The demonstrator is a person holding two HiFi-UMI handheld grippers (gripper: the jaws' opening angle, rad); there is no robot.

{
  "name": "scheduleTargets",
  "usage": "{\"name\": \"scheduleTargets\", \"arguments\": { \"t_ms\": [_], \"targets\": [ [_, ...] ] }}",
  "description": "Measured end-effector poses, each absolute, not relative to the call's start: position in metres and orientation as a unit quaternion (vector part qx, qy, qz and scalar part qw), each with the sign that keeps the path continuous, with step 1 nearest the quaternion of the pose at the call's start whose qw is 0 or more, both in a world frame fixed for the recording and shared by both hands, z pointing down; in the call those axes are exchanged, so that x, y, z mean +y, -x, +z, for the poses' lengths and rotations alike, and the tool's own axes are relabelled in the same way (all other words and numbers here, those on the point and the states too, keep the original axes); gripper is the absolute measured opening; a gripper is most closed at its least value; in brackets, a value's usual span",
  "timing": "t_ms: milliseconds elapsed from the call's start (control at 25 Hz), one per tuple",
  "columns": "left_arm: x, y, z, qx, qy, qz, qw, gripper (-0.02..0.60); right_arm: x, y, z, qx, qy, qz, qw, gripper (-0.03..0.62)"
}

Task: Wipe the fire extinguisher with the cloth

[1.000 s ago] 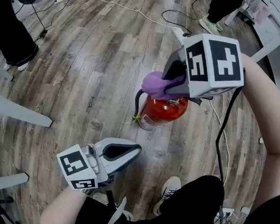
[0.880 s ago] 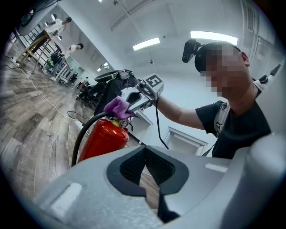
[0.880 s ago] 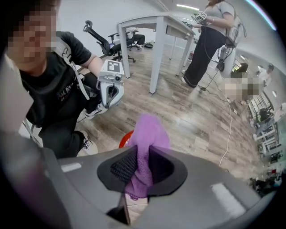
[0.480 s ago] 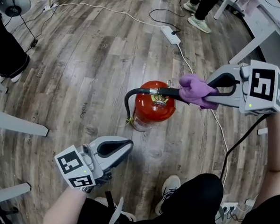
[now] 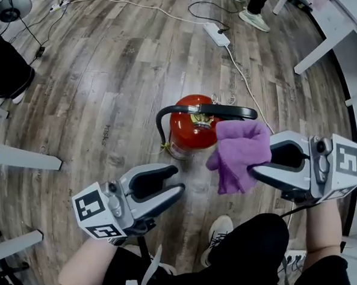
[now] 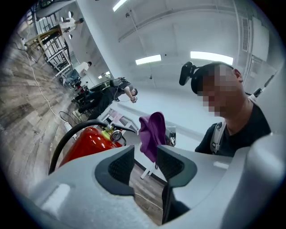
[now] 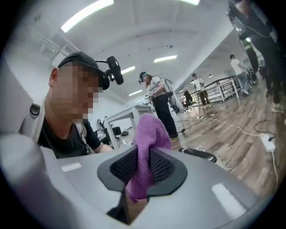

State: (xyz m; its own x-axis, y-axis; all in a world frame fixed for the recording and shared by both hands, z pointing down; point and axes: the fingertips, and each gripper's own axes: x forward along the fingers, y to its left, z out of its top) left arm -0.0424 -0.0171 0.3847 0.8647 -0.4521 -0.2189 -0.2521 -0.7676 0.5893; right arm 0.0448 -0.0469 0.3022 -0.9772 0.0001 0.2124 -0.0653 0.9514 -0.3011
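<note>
Seemingly a lab or open office: strip ceiling lights (image 6: 147, 59), white worktops (image 7: 129, 112), power strip (image 5: 216, 34), cables (image 5: 241, 75) across wood-plank floor (image 5: 102, 83).

glossy red extinguisher (image 5: 188, 131), soft fuzzy purple cloth (image 5: 239, 153), matt grey wood-grain floor (image 5: 102, 71).

Your floor (image 5: 120, 82): grey-brown wood planks.
On it you have one red fire extinguisher (image 5: 190, 129), standing; one white power strip (image 5: 216, 34) beyond; one white cable (image 5: 244, 80) running past.

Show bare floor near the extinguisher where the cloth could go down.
Bare floor lies left of the fire extinguisher, bordered by the grey bar and the power strip. Crowded: white cable to its right, shoe on the near side.
</note>
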Motion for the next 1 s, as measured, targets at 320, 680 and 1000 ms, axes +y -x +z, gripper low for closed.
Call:
{"name": "scheduleTargets", "arguments": {
  "t_ms": [320, 680, 1000],
  "targets": [
    [-0.023, 0.036, 0.371, -0.199, -0.907, -0.216, 0.302, 0.405, -0.035, -0.003, 0.351, -0.951, -0.049, 0.303, 0.033, 0.069],
    [-0.02, 0.029, 0.384, -0.156, -0.885, -0.235, 0.372, 0.396, 0.002, 0.022, 0.382, -0.954, 0.016, 0.283, 0.096, 0.071],
    [-0.018, 0.038, 0.379, -0.14, -0.875, -0.257, 0.385, 0.087, 0.005, 0.028, 0.391, -0.949, 0.014, 0.299, 0.099, 0.075]
  ]
}}
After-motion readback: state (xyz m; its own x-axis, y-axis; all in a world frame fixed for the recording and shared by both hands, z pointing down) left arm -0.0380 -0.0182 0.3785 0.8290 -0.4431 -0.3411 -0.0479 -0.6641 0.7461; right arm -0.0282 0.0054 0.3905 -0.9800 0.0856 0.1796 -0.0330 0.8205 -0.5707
